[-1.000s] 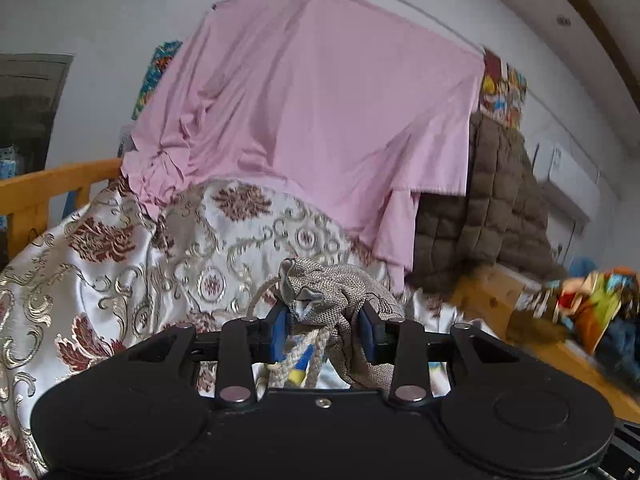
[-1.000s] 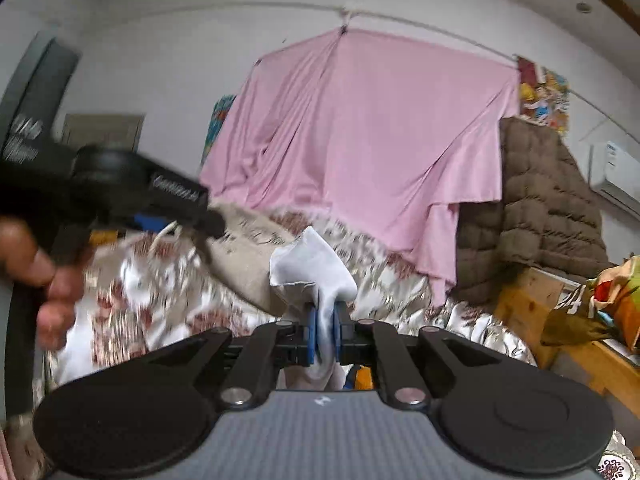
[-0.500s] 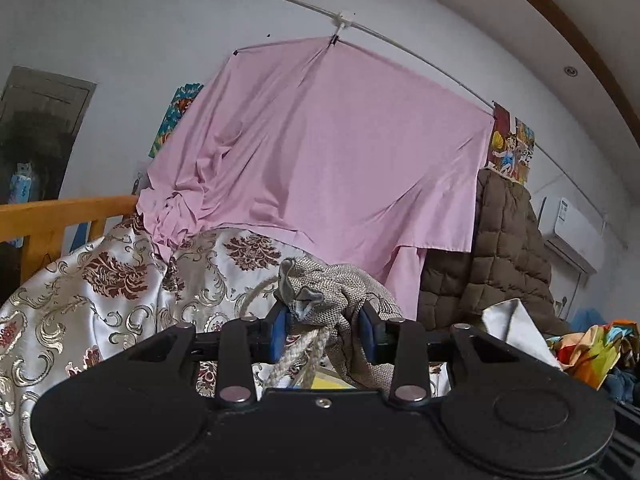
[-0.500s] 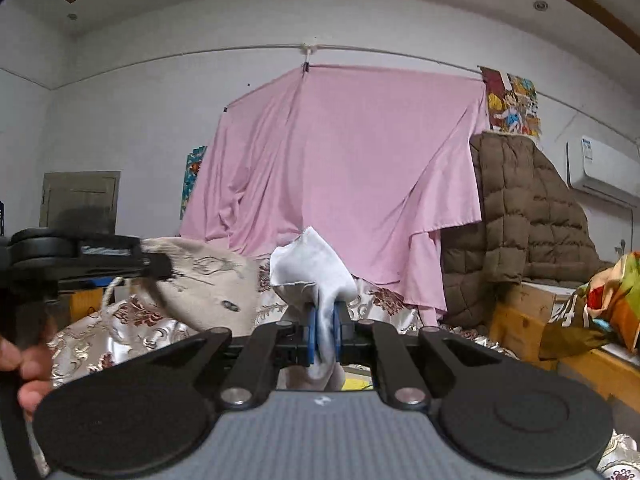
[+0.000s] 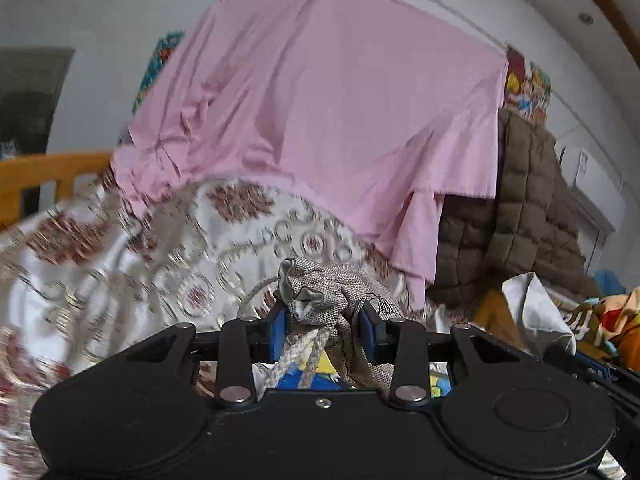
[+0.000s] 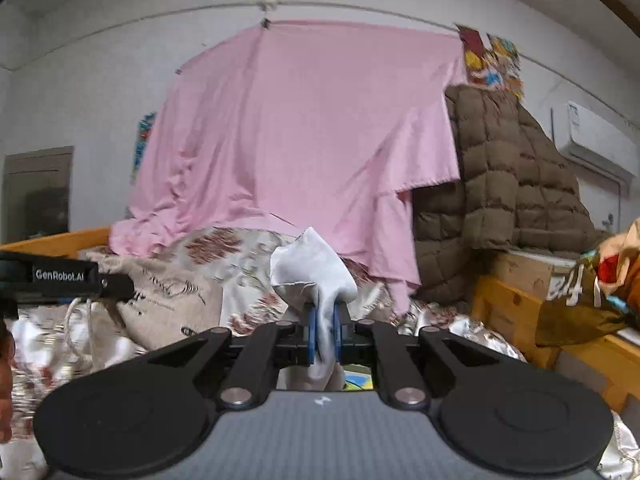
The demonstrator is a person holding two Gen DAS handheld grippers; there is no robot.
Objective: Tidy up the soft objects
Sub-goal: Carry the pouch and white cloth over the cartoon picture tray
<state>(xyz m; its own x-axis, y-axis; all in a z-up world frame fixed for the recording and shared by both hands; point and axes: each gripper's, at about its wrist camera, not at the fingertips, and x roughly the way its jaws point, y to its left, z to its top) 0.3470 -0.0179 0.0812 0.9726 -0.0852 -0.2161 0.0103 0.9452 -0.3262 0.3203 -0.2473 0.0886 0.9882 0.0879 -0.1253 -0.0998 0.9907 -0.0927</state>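
My left gripper (image 5: 322,330) is shut on the bunched mouth of a grey woven drawstring bag (image 5: 320,296), whose pale cord (image 5: 308,350) hangs between the blue pads. In the right wrist view the same bag (image 6: 168,300) hangs at the left below the left gripper's black body (image 6: 60,276). My right gripper (image 6: 323,334) is shut on a white cloth (image 6: 312,272), which stands up in a peak above the pads and droops below them. That white cloth (image 5: 532,312) also shows at the right edge of the left wrist view.
A floral satin quilt (image 5: 120,272) covers the bed ahead, with a wooden rail (image 5: 44,172) at the left. A pink sheet (image 6: 304,128) hangs from a wall line, beside a brown quilted blanket (image 6: 508,184). Colourful fabric (image 6: 600,288) lies on a wooden ledge at the right.
Both grippers have swung sideways across the room, their grips unchanged. The quilt is now blurred in the left wrist view, and the left gripper sits at the right wrist view's left edge.
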